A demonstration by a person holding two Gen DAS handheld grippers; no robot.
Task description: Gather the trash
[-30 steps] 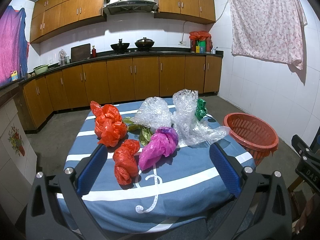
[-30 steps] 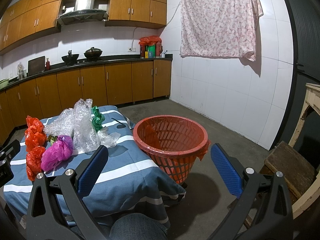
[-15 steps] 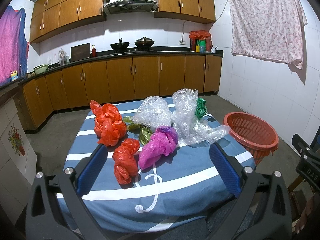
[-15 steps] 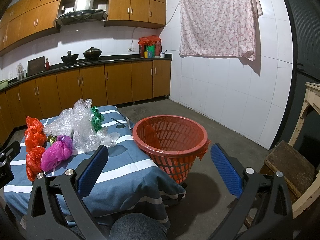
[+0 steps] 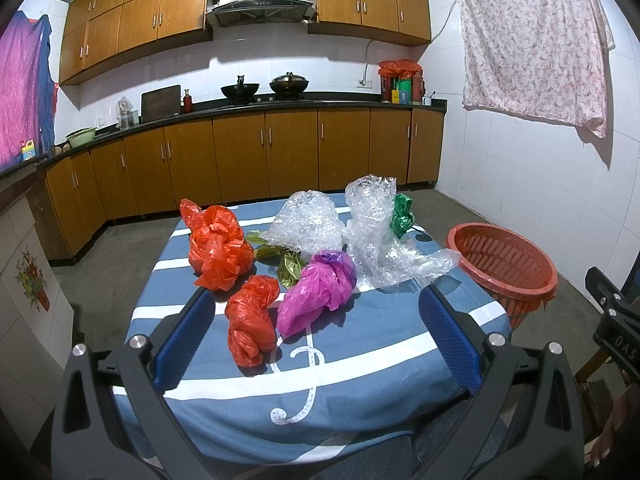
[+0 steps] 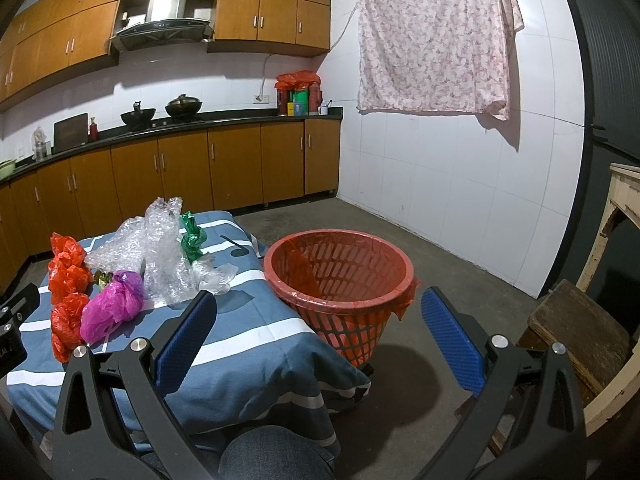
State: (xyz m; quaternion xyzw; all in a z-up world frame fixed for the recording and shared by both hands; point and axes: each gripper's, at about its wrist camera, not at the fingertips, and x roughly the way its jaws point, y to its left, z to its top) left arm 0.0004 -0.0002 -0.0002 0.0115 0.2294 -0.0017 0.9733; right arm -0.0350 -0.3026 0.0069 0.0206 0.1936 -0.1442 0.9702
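Crumpled bags lie on a blue striped table (image 5: 360, 356): a large orange bag (image 5: 218, 248), a small orange bag (image 5: 252, 326), a magenta bag (image 5: 320, 290), clear bubble wrap (image 5: 372, 232), a green foil scrap (image 5: 402, 218) and olive wrappers (image 5: 288, 266). A red-orange basket (image 6: 340, 280) with a liner stands on the floor right of the table. My left gripper (image 5: 316, 340) is open and empty, short of the small orange and magenta bags. My right gripper (image 6: 320, 332) is open and empty, in front of the basket.
Wooden kitchen cabinets (image 5: 280, 156) and a counter run along the back wall. A floral cloth (image 6: 436, 40) hangs on the right wall. A wooden stool (image 6: 580, 328) and a pale table leg (image 6: 616, 216) stand at the right. My knee (image 6: 272, 456) shows at the bottom.
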